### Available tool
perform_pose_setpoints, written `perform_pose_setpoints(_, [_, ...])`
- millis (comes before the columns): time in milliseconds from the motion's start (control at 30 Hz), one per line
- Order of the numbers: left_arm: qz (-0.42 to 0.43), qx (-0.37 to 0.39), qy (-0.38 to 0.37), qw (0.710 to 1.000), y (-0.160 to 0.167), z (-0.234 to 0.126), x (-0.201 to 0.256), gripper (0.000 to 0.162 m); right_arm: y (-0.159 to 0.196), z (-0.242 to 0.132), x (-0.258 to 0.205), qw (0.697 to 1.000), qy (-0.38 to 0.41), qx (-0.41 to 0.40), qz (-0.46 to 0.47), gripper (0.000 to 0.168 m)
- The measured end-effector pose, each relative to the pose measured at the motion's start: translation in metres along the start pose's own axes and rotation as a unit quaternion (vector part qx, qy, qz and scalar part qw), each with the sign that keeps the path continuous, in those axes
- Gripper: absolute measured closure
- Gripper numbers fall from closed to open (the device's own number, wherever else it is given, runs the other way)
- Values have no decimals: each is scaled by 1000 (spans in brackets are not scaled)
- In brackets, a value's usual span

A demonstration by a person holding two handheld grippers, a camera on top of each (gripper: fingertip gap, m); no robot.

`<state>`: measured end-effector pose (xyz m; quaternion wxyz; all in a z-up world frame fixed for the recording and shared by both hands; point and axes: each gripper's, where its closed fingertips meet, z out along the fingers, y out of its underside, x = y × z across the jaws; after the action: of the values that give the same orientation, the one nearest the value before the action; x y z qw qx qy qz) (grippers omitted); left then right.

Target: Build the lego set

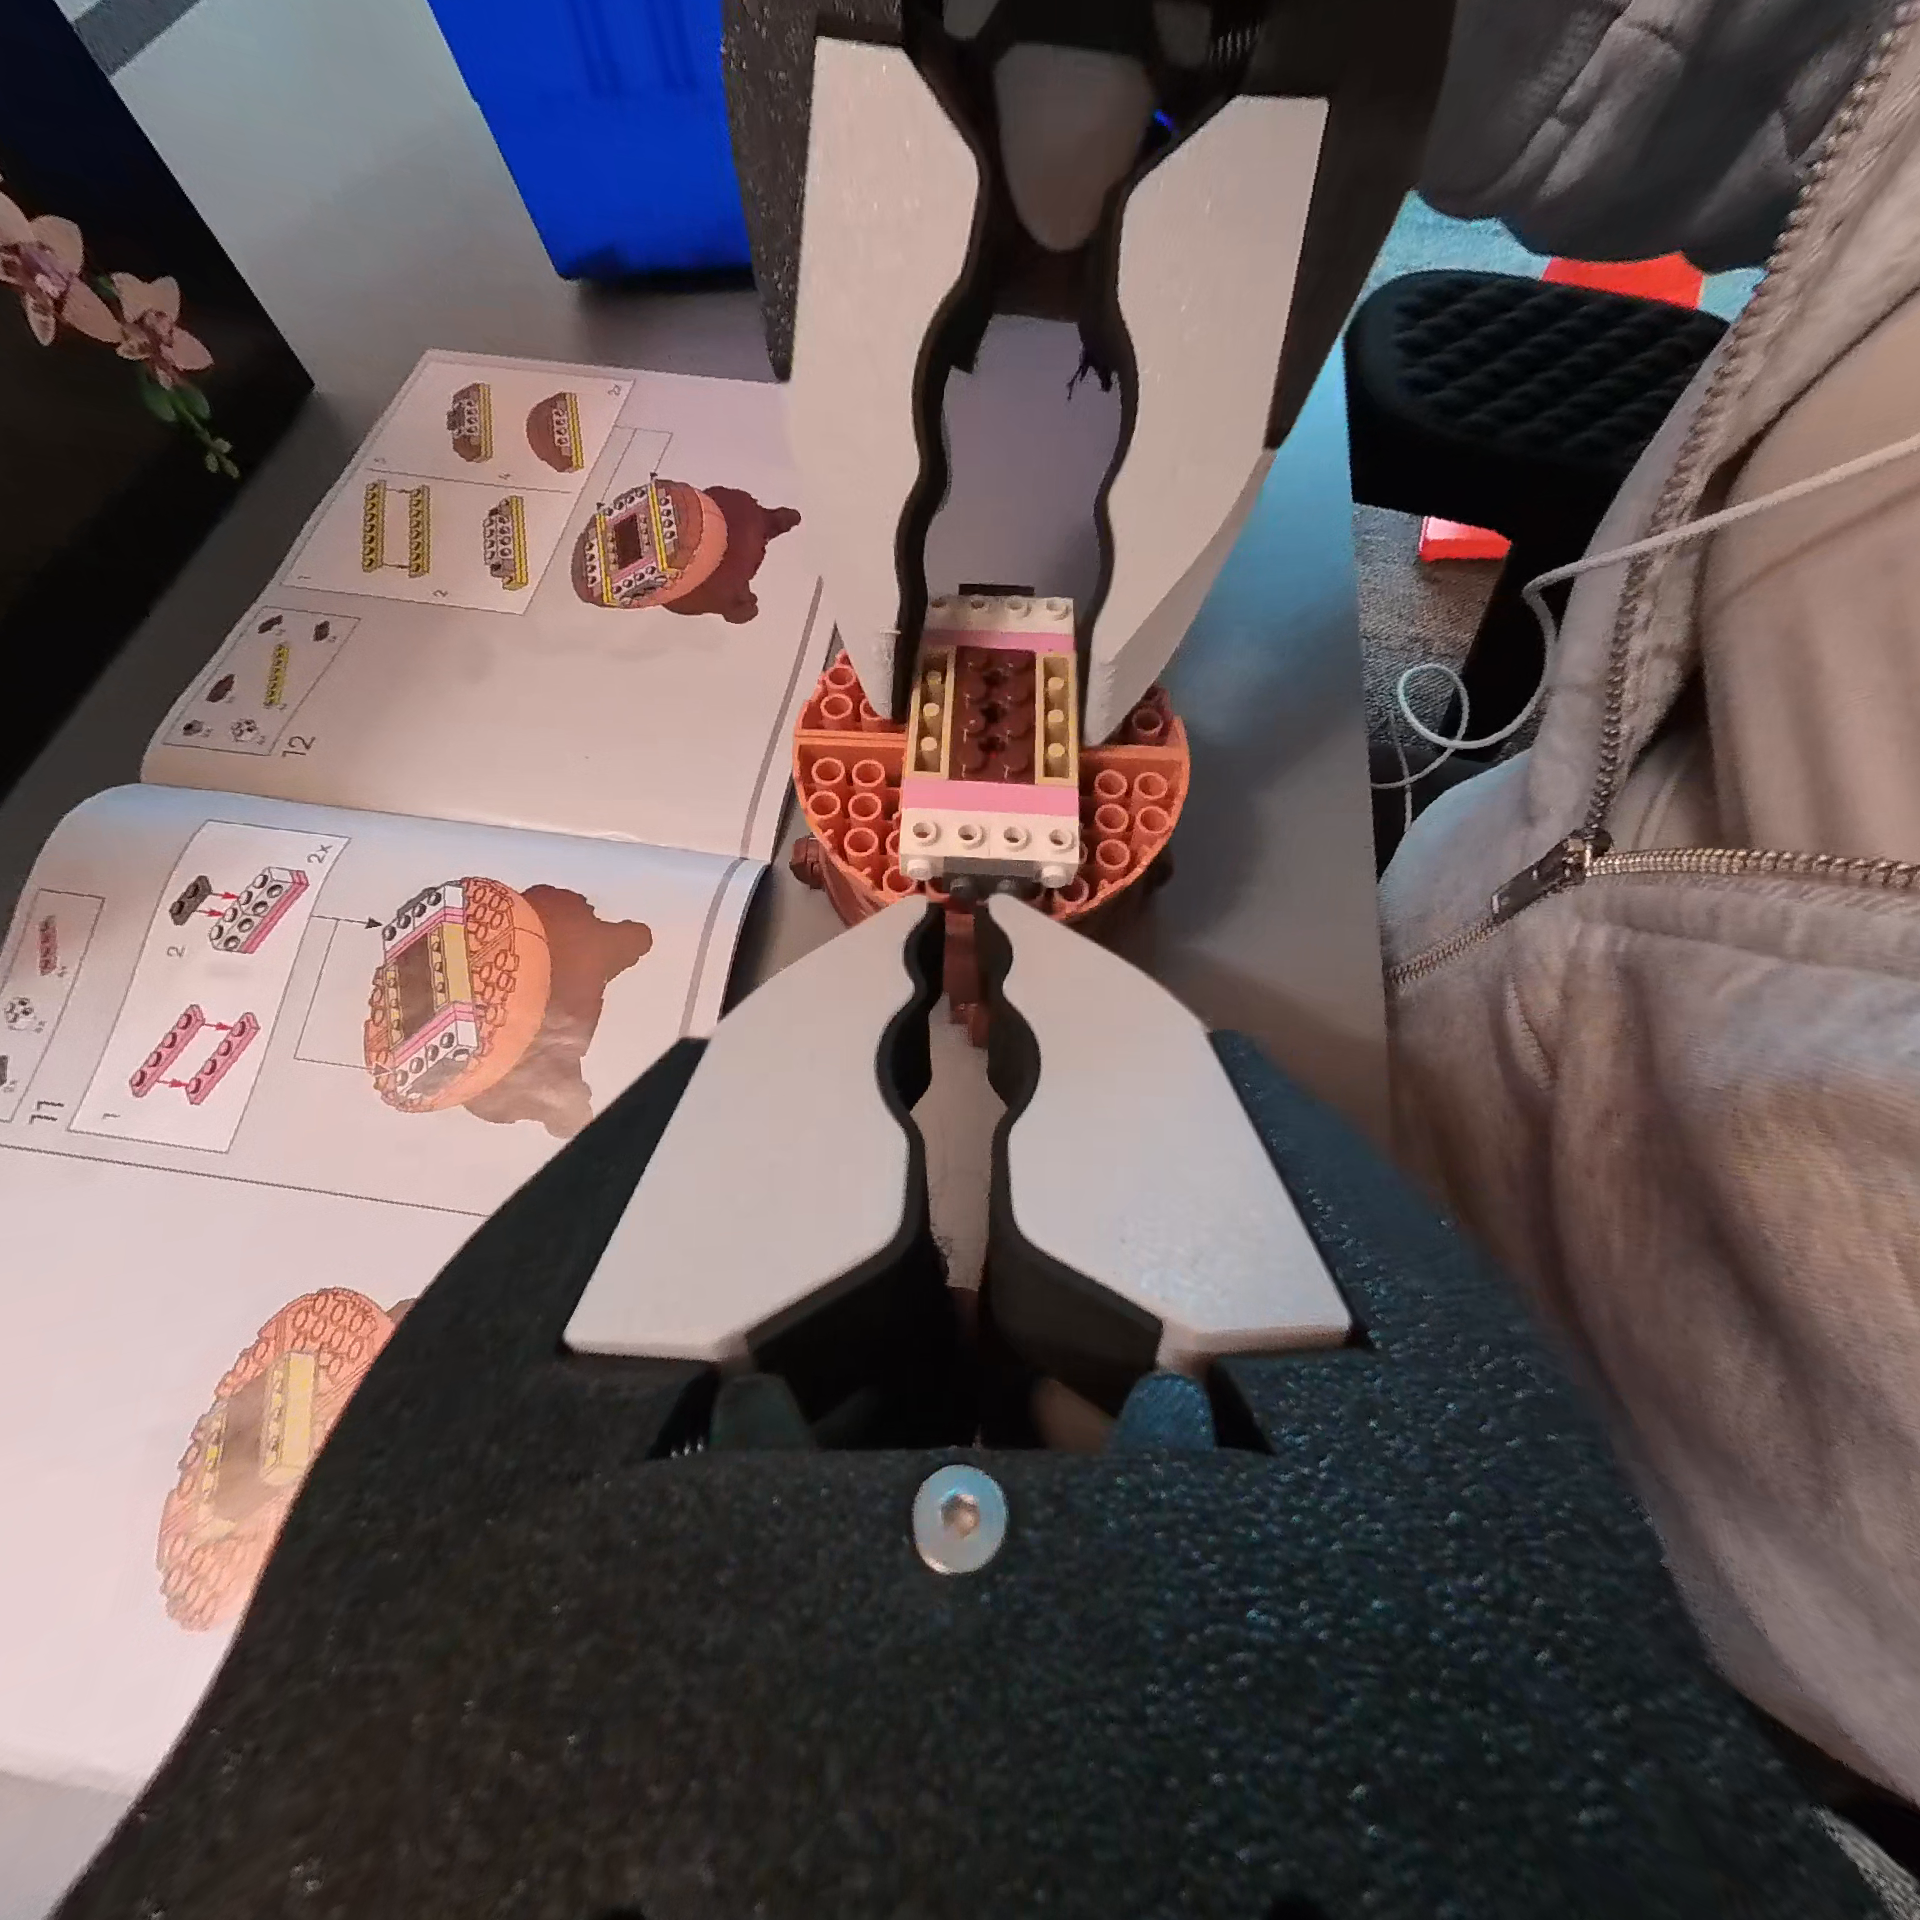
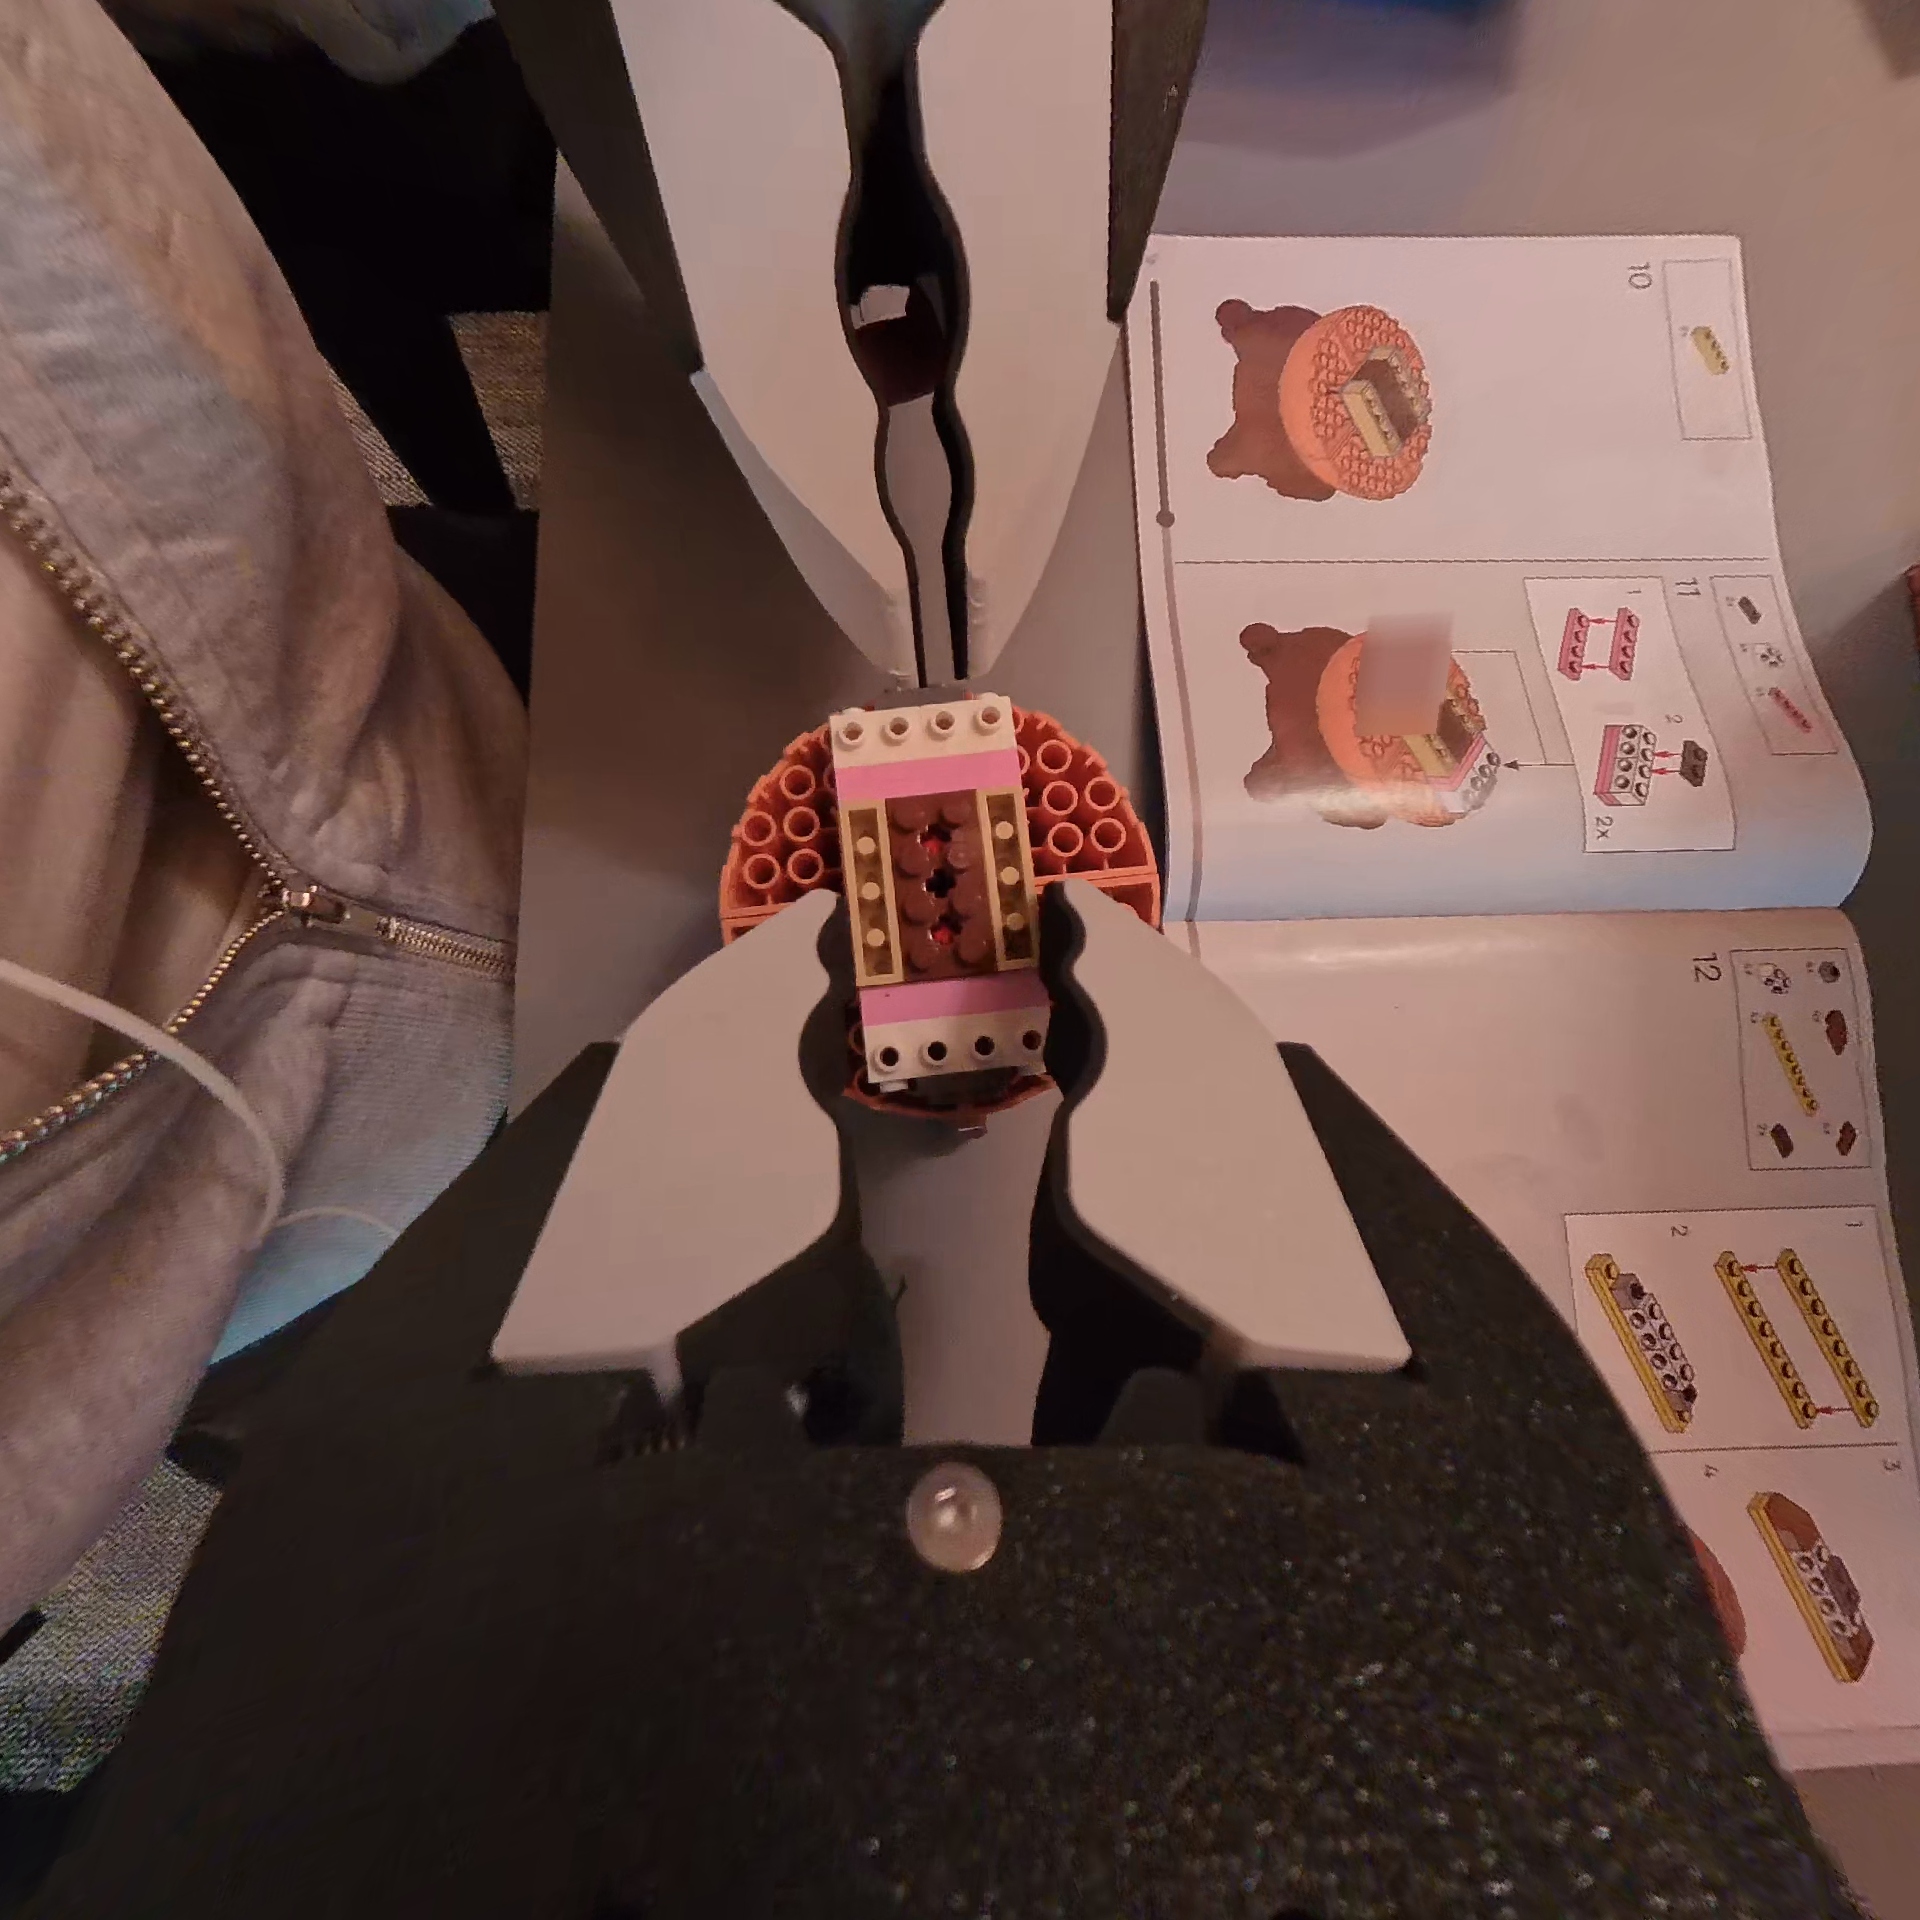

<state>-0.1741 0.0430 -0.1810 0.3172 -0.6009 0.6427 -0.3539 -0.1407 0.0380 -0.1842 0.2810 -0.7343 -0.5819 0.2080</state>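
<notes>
Lego build (image 1: 987,769), 1 pc, frame centre in both views: round orange disc, underside up, showing hollow tubes; on it a rectangular block w/ 2 tan strips beside a dark brown studded core, 2 pink bands, 2 white studded end bricks; brown parts below disc, partly hidden. Left gripper (image 1: 956,909), lower centre of left wrist view: 2 smooth pale-grey fingers w/ wavy black inner edges on pebbled black body; tips narrow, nearly together, at the near white end of the build, seemingly pinching a small dark piece there; hold not fully clear. Right gripper (image 2: 940,935), lower centre of right wrist view: same make, fingers apart to block width, clamped on the block's tan sides. Each gripper also shows at top of the other's view. Instruction booklet (image 1: 499,665), 1, open, glossy paper w/ step drawings, left side of left view, right side of right view, on a grey table (image 1: 343,229). Grey zip hoodie (image 1: 1683,935), soft knit, right edge of left view. Blue box (image 1: 613,125), upper left. Black box w/ orchid picture (image 1: 104,343), far left.
</notes>
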Motion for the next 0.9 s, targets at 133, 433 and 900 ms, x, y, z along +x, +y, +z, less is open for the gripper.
perform_pose_setpoints(133, [0,0,-1,1000,0,0,0,157,0,0,0,1000,0,5,-1,135])
perform_pose_setpoints(433, [16,-33,-13,999,0,1,0,161,0,0,0,1000,1,-1,-4,135])
perform_pose_setpoints(900, [-7,35,0,999,-19,-7,-1,158,0,0,0,1000,3,-7,-3,135])
